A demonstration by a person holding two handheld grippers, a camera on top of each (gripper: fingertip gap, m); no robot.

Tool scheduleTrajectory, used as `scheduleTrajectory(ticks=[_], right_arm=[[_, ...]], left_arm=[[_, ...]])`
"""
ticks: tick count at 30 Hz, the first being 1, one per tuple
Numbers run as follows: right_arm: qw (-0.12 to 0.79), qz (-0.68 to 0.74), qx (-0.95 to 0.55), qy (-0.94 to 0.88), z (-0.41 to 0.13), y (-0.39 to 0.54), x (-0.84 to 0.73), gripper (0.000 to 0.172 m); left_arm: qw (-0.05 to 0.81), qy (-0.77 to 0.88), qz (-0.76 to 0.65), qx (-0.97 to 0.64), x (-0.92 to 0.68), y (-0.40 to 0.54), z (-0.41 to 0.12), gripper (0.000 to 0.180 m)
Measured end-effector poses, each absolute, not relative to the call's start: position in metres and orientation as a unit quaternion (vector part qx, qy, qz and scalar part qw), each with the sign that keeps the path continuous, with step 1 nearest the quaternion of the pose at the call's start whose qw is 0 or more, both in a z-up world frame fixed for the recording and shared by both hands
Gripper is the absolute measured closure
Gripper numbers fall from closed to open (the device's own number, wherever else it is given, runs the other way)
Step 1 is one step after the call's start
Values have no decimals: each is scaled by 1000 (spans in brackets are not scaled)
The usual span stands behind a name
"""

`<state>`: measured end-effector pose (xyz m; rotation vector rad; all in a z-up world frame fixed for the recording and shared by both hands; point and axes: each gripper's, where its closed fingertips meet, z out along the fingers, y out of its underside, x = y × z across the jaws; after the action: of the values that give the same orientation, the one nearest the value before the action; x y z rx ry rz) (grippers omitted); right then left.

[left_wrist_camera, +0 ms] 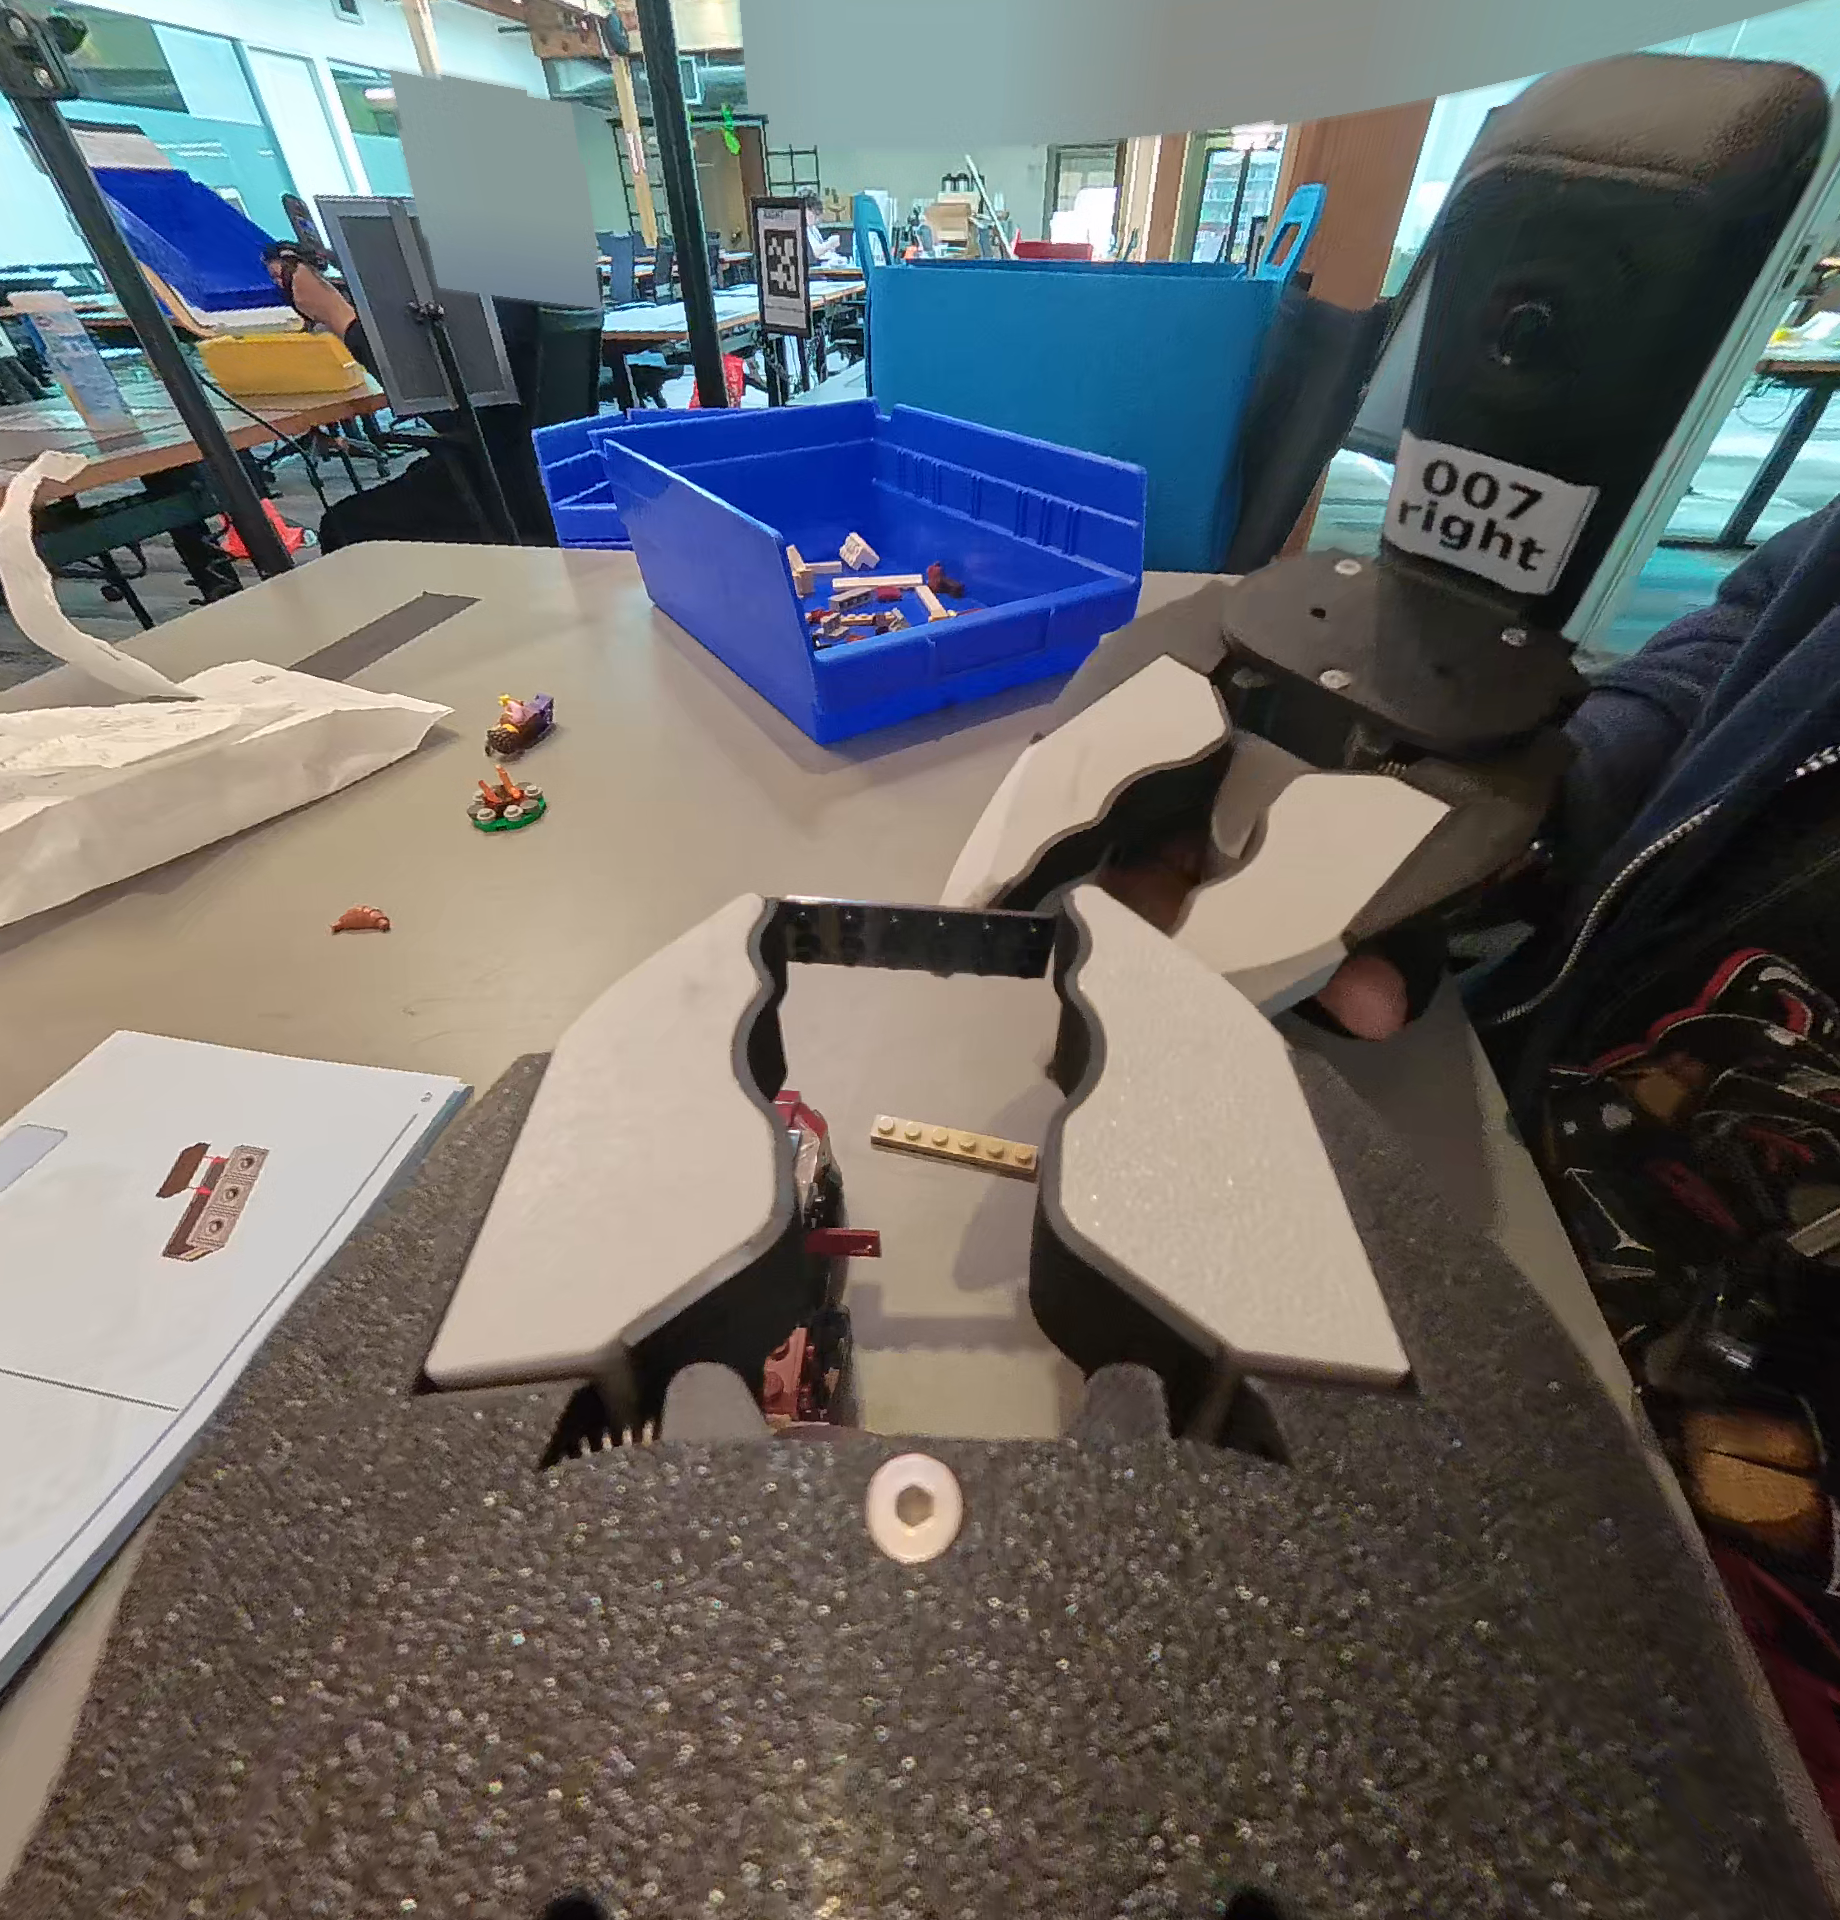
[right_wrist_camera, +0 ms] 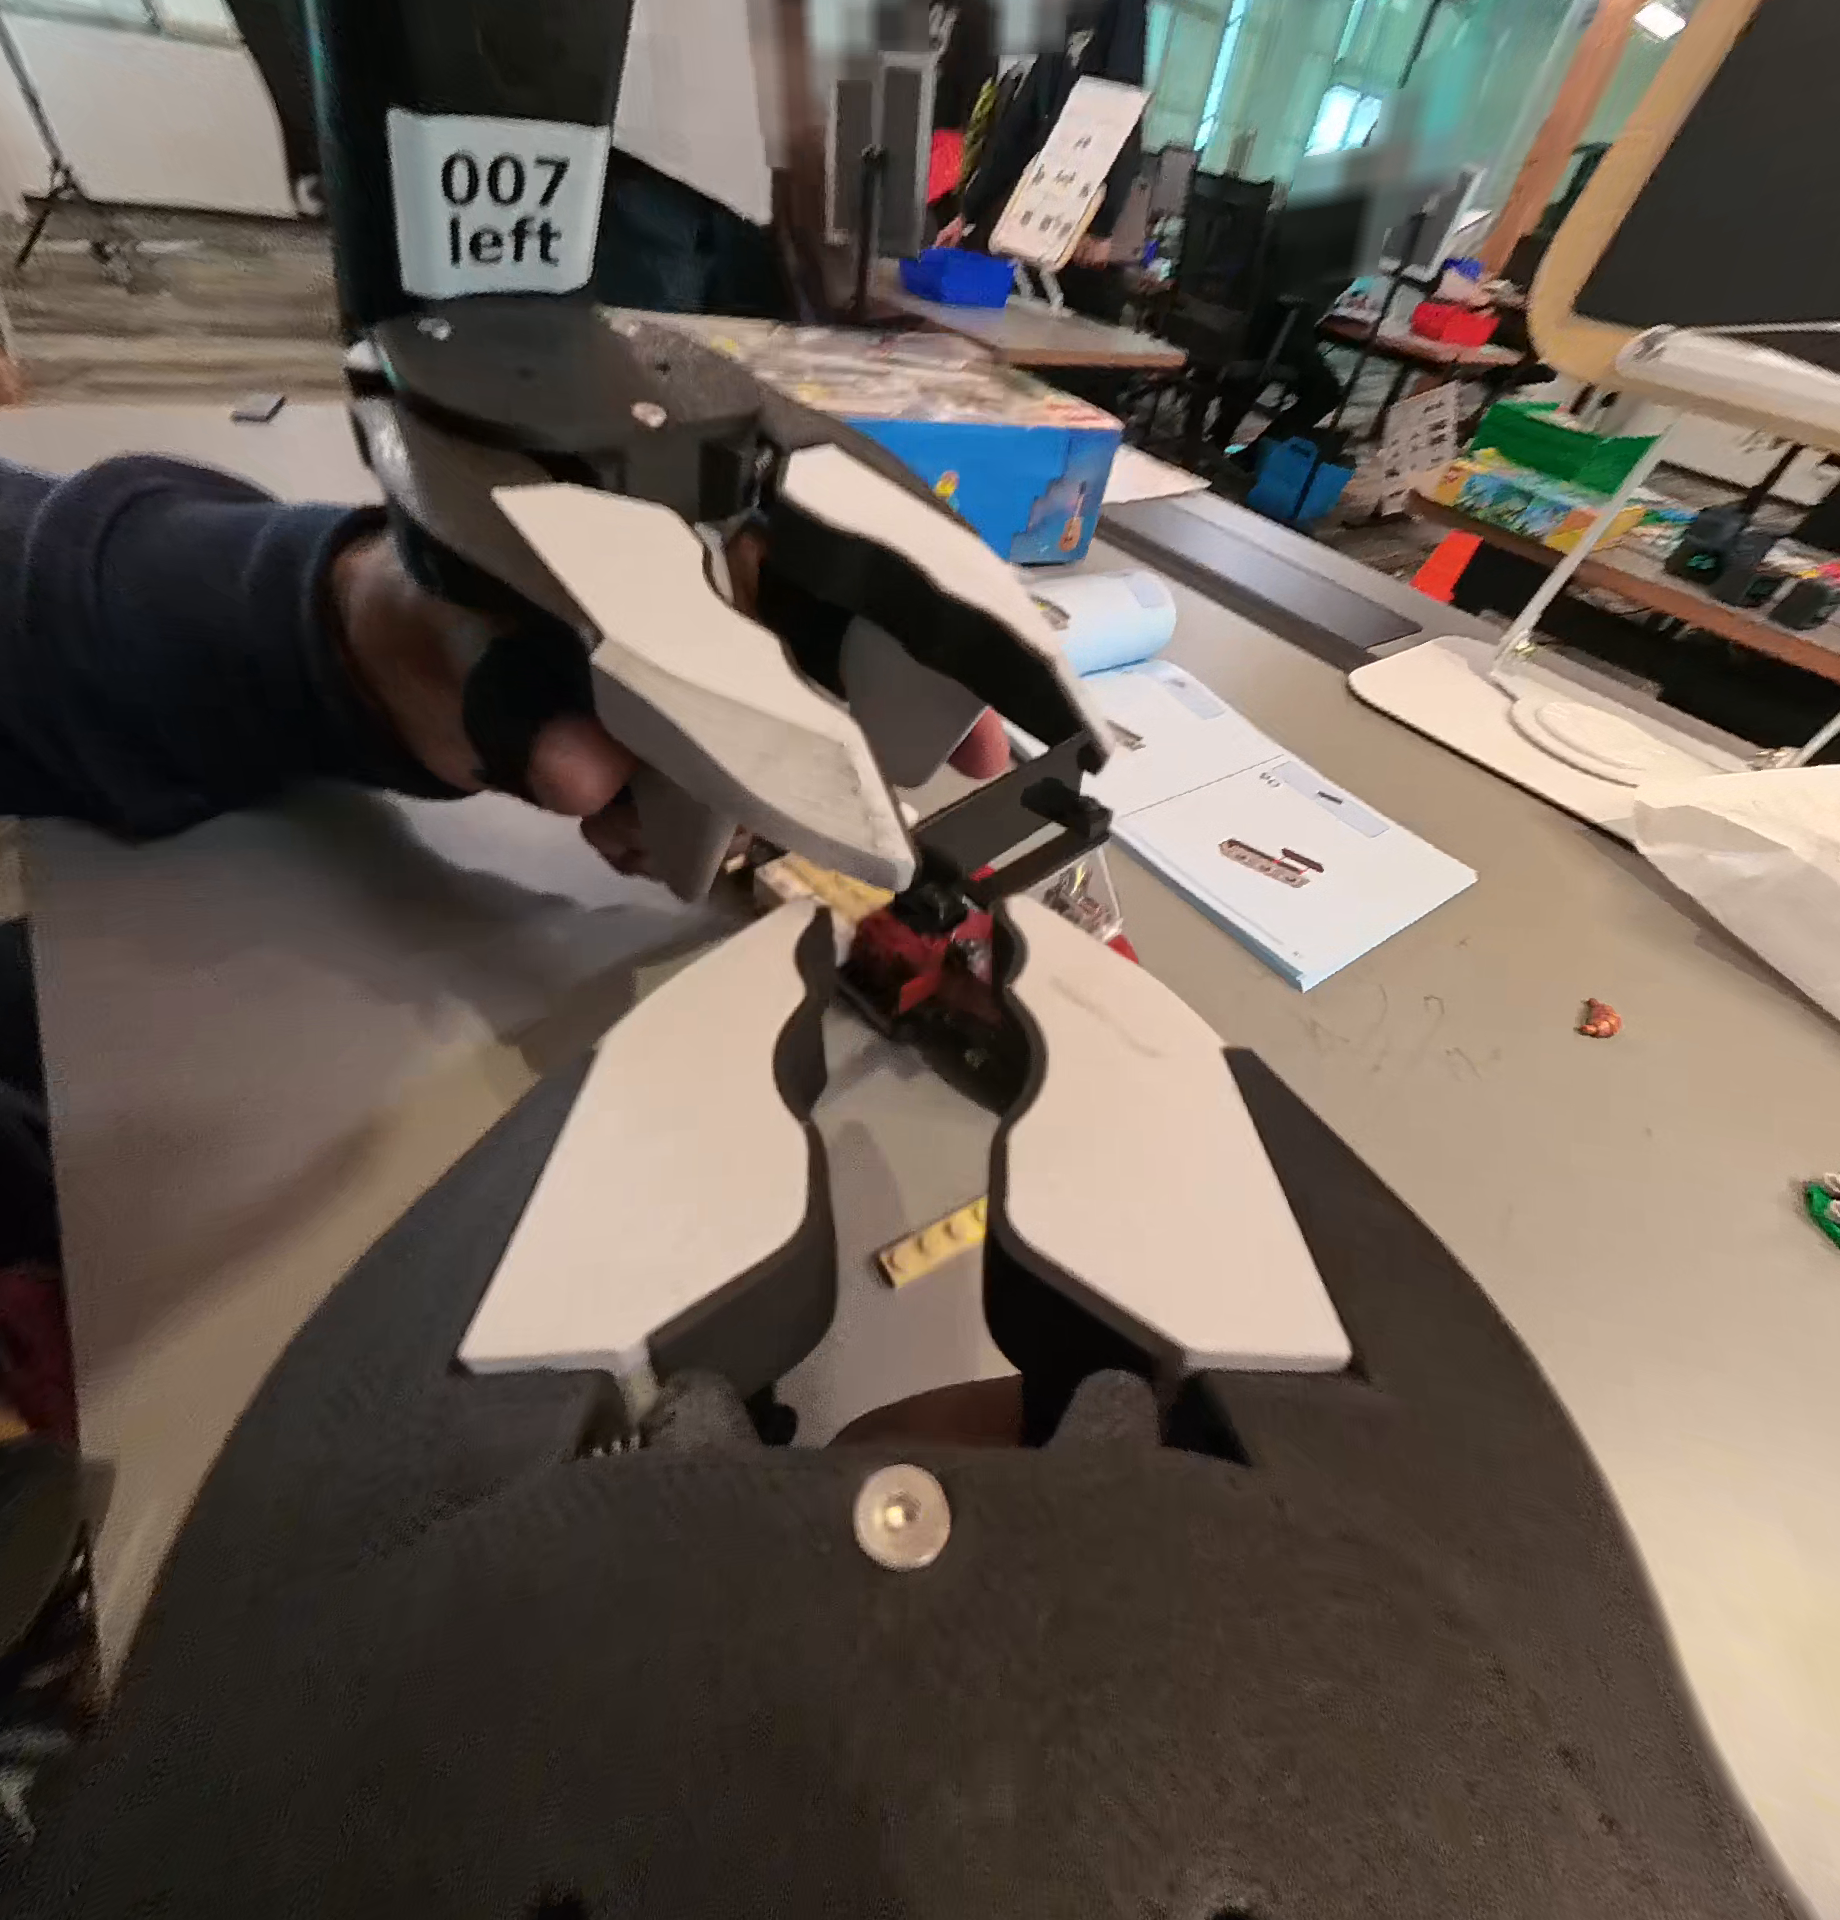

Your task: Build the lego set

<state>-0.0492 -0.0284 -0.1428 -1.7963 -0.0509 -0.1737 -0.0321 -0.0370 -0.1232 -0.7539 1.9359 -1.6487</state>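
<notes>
My left gripper (left_wrist_camera: 911, 914) is shut on a long black plate (left_wrist_camera: 916, 943), gripped by its two ends across the fingertips and held above the grey table (left_wrist_camera: 604, 914). In the right wrist view this plate (right_wrist_camera: 1009, 836) carries a small black piece (right_wrist_camera: 1067, 802) on top. My right gripper (right_wrist_camera: 911, 925) is open, its fingertips just below the plate's near end. A heap of dark red and black bricks (right_wrist_camera: 916, 982) lies on the table beyond its tips, not gripped. A tan plate (left_wrist_camera: 954, 1146) lies on the table under both grippers.
A blue bin (left_wrist_camera: 999, 665) with several loose bricks stands at the back. A white paper bag (left_wrist_camera: 116, 769) and an open booklet (left_wrist_camera: 116, 1247) lie on the left. Small models (left_wrist_camera: 508, 802) and a brown piece (left_wrist_camera: 360, 920) lie between them. A white lamp base (right_wrist_camera: 1518, 717) stands far right. The grippers are tip to tip, or close to it.
</notes>
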Motion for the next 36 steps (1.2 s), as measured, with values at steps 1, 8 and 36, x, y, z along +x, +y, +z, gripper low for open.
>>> scheduleTrajectory(ticks=[1, 8, 36], right_arm=[[610, -69, -789, -39, -145, -32, -50, 139], [474, 12, -873, -116, -186, -60, -24, 129], [452, 127, -863, -190, -151, -42, -49, 123]], left_arm=[[242, 709, -603, -274, -33, -37, -123, 131], [203, 723, -606, -262, -42, -33, -128, 131], [190, 747, -603, -207, -58, -37, -130, 131]])
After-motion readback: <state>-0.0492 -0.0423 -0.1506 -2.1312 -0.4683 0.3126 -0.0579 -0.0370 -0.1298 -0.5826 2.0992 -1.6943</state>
